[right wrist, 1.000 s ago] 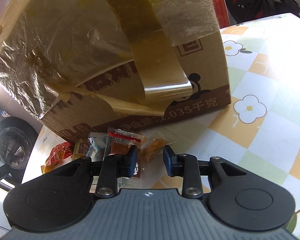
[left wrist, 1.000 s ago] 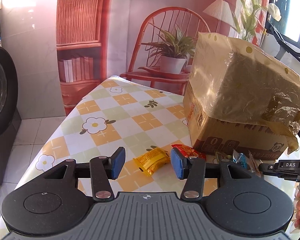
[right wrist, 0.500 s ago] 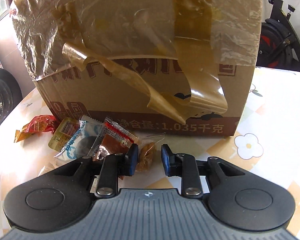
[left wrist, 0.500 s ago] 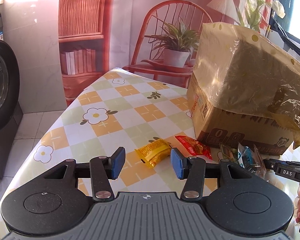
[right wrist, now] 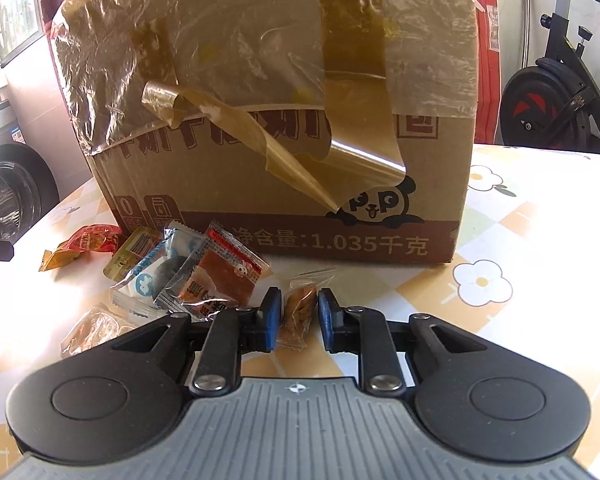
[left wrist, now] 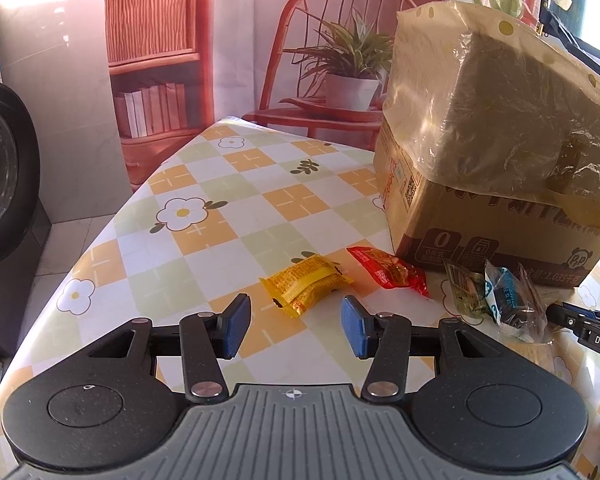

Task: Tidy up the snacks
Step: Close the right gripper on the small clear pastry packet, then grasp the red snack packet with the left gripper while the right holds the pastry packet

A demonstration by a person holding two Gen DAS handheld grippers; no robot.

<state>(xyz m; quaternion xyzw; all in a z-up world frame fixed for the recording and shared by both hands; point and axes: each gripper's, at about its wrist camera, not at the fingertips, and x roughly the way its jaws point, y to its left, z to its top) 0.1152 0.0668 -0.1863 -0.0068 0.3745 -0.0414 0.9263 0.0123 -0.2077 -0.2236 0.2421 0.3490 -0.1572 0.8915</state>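
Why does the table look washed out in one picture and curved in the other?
Right wrist view: sunlight blows the tablecloth out to white beside the cardboard box. Left wrist view: the fisheye lens bows the table edge; light is softer, the yellow snack packet sharp.

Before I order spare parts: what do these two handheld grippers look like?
Both match: the left gripper and right gripper have blue pads on black linkage arms with silver pivot pins, round black housings and a ribbed grey centre plate with a small crosshair mark. No cables or sleeves show.
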